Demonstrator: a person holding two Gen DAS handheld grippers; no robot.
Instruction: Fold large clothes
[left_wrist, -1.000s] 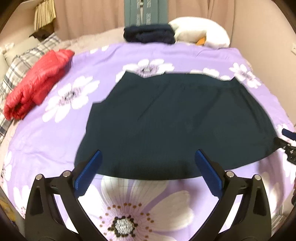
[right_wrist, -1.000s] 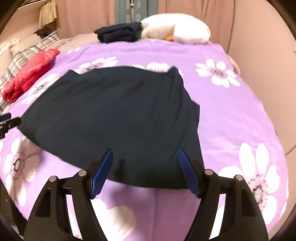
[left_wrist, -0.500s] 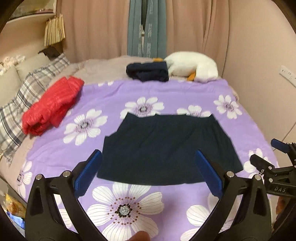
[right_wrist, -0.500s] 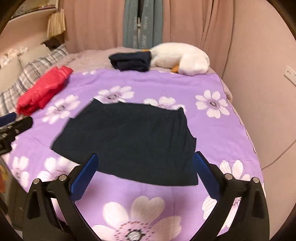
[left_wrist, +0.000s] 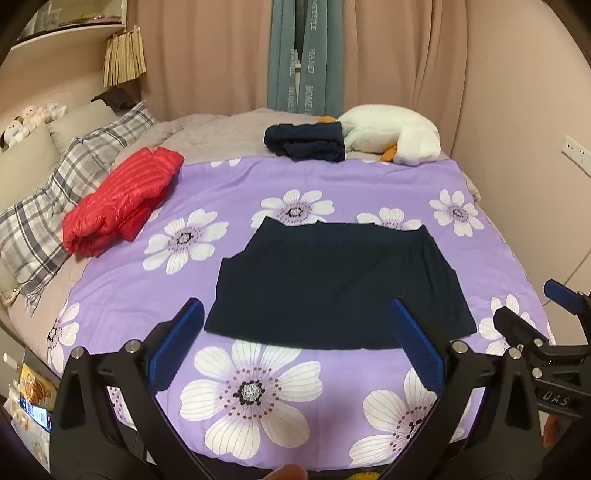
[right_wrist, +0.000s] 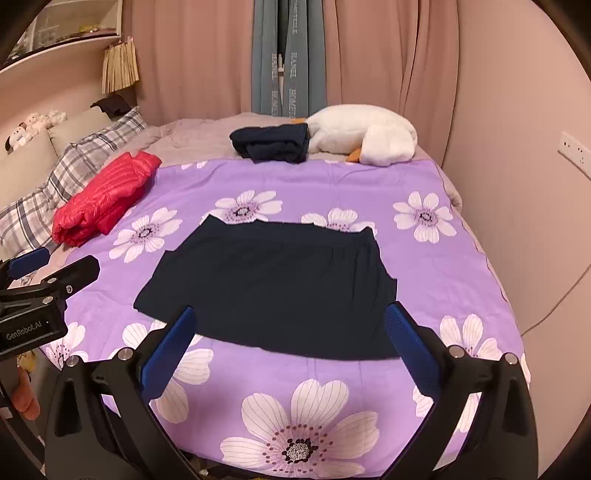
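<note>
A dark navy garment (left_wrist: 338, 284) (right_wrist: 269, 288) lies flat in a folded rectangle on the purple flowered bedspread (left_wrist: 351, 177) (right_wrist: 332, 181). My left gripper (left_wrist: 295, 325) hovers over the bed's near edge, well back from the garment, open with nothing between its blue pads. My right gripper (right_wrist: 290, 332) is likewise raised and wide open, empty. Each gripper shows at the edge of the other's view: the right gripper (left_wrist: 532, 325) at the right side, the left gripper (right_wrist: 48, 273) at the left side.
A folded red puffer jacket (left_wrist: 118, 203) (right_wrist: 99, 195) lies at the left near plaid pillows (left_wrist: 44, 218). A folded dark garment (left_wrist: 306, 142) (right_wrist: 271, 144) and a white plush goose (left_wrist: 391, 133) (right_wrist: 362, 134) sit at the far end. A wall (right_wrist: 517, 184) runs along the right.
Both grippers have risen and pulled back from the navy garment, which now looks smaller and farther away. The right gripper's jaws have widened; the garment lies let go on the bed.
</note>
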